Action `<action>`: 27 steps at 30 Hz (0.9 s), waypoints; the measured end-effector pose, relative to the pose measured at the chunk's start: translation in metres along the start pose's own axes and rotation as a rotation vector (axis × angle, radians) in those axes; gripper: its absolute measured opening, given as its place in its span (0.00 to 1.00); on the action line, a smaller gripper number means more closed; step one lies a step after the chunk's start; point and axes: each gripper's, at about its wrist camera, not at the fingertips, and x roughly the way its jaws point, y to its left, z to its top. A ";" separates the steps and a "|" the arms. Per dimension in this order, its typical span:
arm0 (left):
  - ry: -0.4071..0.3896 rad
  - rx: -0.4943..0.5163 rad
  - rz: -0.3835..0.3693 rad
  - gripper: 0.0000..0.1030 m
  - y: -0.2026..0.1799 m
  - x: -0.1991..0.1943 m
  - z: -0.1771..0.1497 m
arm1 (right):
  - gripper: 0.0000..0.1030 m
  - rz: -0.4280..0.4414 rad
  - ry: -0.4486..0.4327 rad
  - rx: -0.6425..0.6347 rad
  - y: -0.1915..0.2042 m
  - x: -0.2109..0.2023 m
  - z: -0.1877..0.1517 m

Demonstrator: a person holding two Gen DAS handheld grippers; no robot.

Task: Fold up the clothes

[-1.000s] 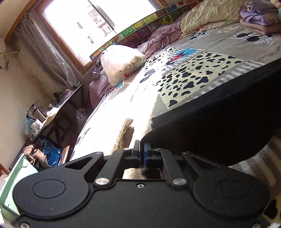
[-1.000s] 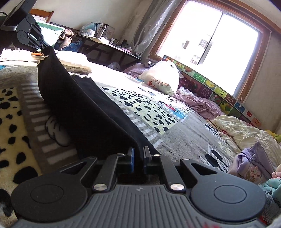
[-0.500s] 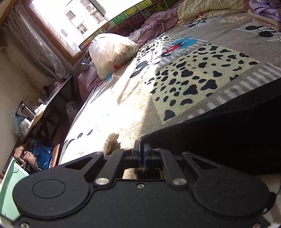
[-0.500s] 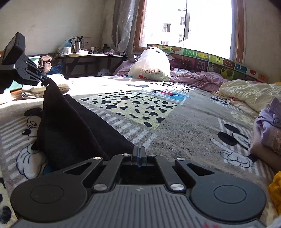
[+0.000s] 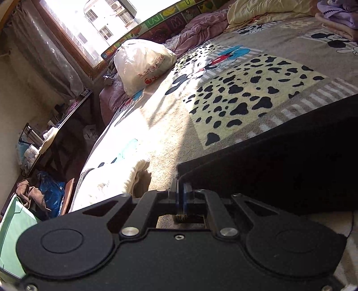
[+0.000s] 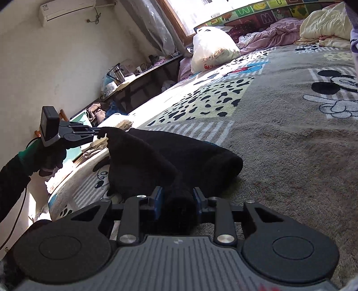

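Black fleece garment (image 6: 170, 154) lowered onto cartoon-print bed blanket (image 6: 290, 143), now slumped. Left gripper (image 5: 180, 192) clamps its corner; right gripper (image 6: 176, 199) jaws just parted, cloth bunched between. Release underway.

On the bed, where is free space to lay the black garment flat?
Free: the grey blanket patch right of the black garment, and the spotted panel between it and the white bag. Crowded: crumpled bedding by the window and the folded pile.

White bag (image 5: 143, 62) — spotted blanket (image 5: 246, 98)
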 end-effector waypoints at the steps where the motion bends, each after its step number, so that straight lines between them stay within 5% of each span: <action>1: -0.001 0.001 -0.001 0.02 0.001 -0.001 0.001 | 0.19 0.005 -0.016 -0.008 0.003 -0.002 0.000; 10: 0.016 0.016 -0.015 0.02 0.009 0.015 0.037 | 0.16 0.069 -0.178 0.138 -0.018 -0.003 0.029; 20: 0.085 0.028 -0.042 0.02 0.001 0.052 0.049 | 0.16 0.071 -0.237 0.291 -0.055 0.000 0.026; 27: 0.149 0.072 -0.077 0.02 -0.009 0.083 0.046 | 0.16 -0.015 -0.212 0.330 -0.069 0.013 0.020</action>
